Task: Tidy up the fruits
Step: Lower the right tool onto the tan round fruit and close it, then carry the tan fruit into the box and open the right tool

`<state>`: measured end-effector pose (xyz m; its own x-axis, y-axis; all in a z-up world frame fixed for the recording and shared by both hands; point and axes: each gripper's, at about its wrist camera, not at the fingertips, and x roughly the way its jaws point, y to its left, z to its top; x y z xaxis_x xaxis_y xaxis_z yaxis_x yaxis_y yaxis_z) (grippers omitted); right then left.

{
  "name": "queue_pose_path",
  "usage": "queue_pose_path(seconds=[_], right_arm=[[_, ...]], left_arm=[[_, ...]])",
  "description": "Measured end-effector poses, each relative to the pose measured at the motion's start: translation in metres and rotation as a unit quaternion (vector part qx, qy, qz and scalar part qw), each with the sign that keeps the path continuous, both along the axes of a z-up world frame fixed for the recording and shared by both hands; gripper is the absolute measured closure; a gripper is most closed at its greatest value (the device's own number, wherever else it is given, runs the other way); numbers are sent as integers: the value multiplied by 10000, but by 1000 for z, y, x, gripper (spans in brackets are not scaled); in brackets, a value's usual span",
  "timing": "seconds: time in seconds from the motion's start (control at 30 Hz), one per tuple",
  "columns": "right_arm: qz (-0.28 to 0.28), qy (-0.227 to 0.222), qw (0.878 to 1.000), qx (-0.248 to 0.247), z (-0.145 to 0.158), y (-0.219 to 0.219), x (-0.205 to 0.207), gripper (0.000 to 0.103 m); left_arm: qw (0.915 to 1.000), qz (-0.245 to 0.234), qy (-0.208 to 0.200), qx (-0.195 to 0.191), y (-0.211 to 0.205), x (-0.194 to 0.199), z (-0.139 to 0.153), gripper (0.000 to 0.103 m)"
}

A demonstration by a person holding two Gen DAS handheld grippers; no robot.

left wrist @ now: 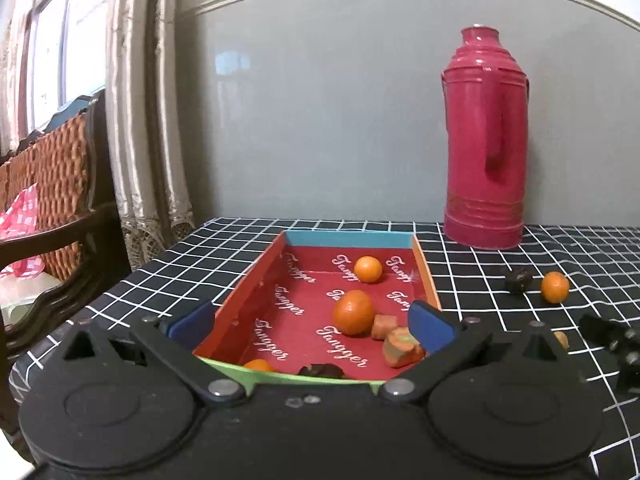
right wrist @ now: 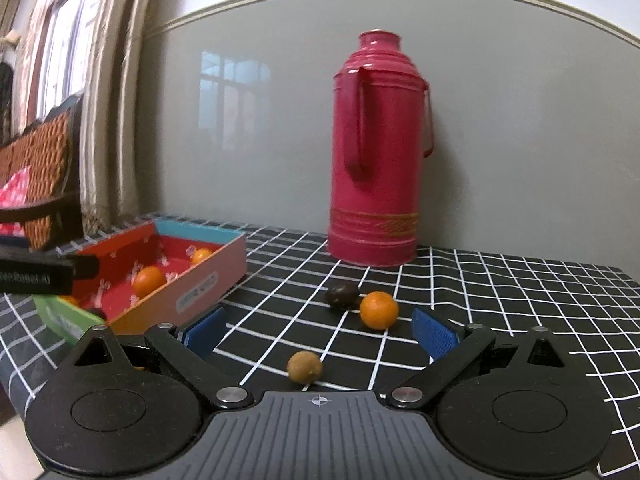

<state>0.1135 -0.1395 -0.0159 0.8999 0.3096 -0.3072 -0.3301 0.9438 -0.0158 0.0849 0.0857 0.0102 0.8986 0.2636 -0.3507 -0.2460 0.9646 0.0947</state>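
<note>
Right tool (right wrist: pixel 318 336) spread wide over round tan fruit (right wrist: pixel 304 367), left tool (left wrist: pixel 310 326) apart above cardboard tray (left wrist: pixel 244 292)

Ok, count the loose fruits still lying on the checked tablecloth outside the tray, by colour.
orange fruit: 1
dark brown fruit: 1
tan fruit: 1
Total: 3

Glossy flask (right wrist: pixel 378 152), checked cloth (right wrist: pixel 500 300)
</note>
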Motion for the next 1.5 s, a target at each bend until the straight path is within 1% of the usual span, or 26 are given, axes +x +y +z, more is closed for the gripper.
queue_pose_path(seconds=[0.17,0.27,0.3,0.33,0.37,0.4,0.47,0.7,0.77,0.8,0.87,0.93,0.97,1.07,1.13,1.33,1.5], right_arm=[[15,257,9992,-291,-10,10,11,5],[-44,433,9984,-351,-15,13,20,5],[-47,479,9982,-361,-17,14,22,7],[-43,517,9979,-389,-18,15,24,12],[-20,586,9973,-439,-19,17,27,25],[-10,678,9965,-483,-21,19,30,33],[-28,848,9950,-533,-26,21,37,38],[-70,970,9940,-509,-29,24,46,40],[-68,1043,9932,-515,-30,25,49,43],[-82,1077,9928,-517,-31,27,51,47],[-114,1212,9913,-504,-33,28,55,52],[-132,1325,9901,-442,-36,27,59,62],[-114,1378,9896,-388,-35,28,60,77],[-124,1359,9898,-412,-34,30,60,77],[-125,1312,9907,-343,-32,30,57,77],[-48,960,9952,-171,-17,31,46,77],[91,675,9977,23,-6,44,41,77]], left_arm=[[9998,142,60,-146,13,-1,-2,6],[9998,149,104,-107,16,1,-4,6],[9998,147,116,-106,18,2,-4,6],[9998,149,108,-102,19,2,-5,6],[9998,159,114,-100,21,2,-5,6],[9997,175,123,-104,23,2,-5,6],[9996,223,84,-149,28,2,-5,6],[9994,257,132,-198,36,2,-6,6],[9994,256,130,-193,37,2,-7,6],[9994,249,134,-191,38,2,-7,6],[9994,253,148,-190,40,1,-7,6],[9993,269,173,-189,40,2,-8,6],[9993,273,176,-188,41,1,-8,6],[9993,279,170,-183,42,0,-8,6],[9993,286,171,-174,43,0,-8,6],[9992,330,138,-152,46,-2,-7,6],[9989,420,154,-110,54,-6,-8,6]])
